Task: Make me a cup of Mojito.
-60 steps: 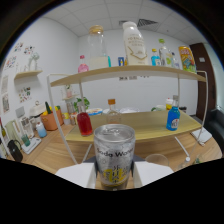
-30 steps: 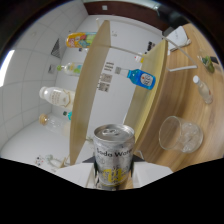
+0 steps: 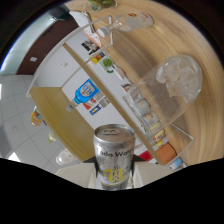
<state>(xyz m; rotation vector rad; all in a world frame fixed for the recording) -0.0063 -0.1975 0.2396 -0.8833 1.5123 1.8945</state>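
Soda water can (image 3: 114, 157) sits clenched between the gripper (image 3: 114, 172) fingers, tipped toward the ice-filled glass (image 3: 170, 95) beside it; pouring seemingly remains.

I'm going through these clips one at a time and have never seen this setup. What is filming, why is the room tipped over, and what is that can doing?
The camera rides on a hand-held two-finger gripper and looks forward along its fingers. The room looks tipped because the gripper is rolled over. Both fingers press on a silver soda water can, opened top facing away. Beyond it stands a clear glass with ice, on the wooden table. Further off are a clear bottle and a wooden shelf holding a blue-labelled bottle. The tilt suggests pouring; no liquid shows.
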